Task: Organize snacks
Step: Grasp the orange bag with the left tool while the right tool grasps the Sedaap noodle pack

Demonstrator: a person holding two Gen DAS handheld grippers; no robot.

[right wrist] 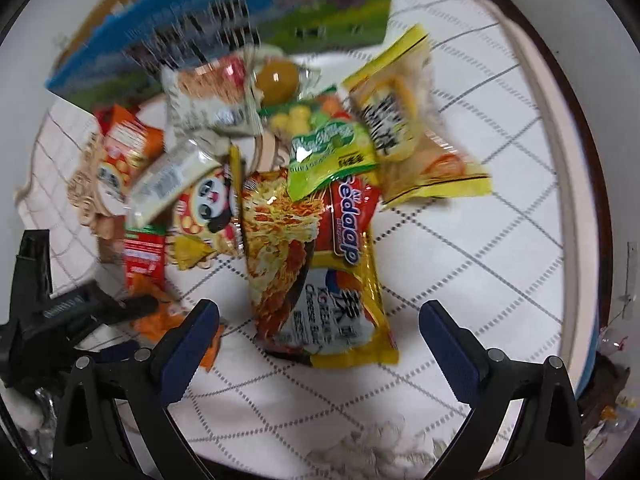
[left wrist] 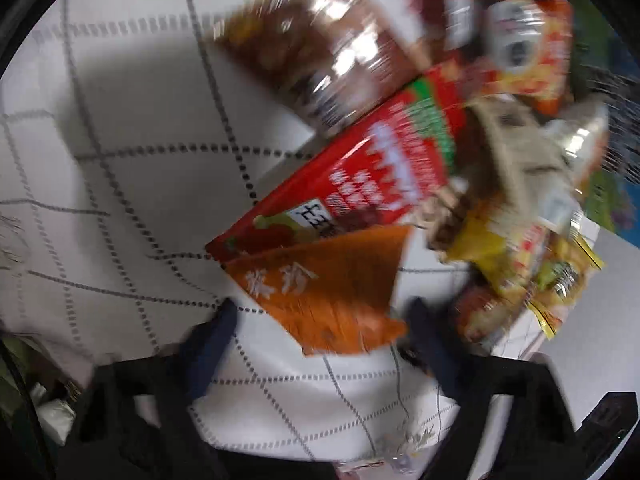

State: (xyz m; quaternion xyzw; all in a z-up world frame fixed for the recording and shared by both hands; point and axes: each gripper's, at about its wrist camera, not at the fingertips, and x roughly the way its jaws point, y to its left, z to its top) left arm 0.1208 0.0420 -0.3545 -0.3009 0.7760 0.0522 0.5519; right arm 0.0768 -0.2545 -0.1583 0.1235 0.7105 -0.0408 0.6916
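Observation:
A heap of snack packets lies on a white cloth with a dotted grid (right wrist: 460, 240). My right gripper (right wrist: 320, 330) is open and points down over a yellow and red Sedaap noodle packet (right wrist: 320, 272); the packet's near end lies between the wide-spread fingers, which do not touch it. In the blurred left wrist view my left gripper (left wrist: 320, 316) is open around the lower corner of a flat orange packet (left wrist: 332, 292), with a finger on each side of it. A red packet (left wrist: 360, 184) lies partly under the orange one. The left gripper's black body (right wrist: 48, 312) shows at the left of the right wrist view.
A blue box with a landscape print (right wrist: 224, 20) stands behind the heap. Yellow (right wrist: 400, 120), green (right wrist: 328, 152) and panda-printed (right wrist: 208, 208) packets overlap one another. A brown packet (left wrist: 320, 60) lies at the far side. The table's rim (right wrist: 560, 200) curves along the right.

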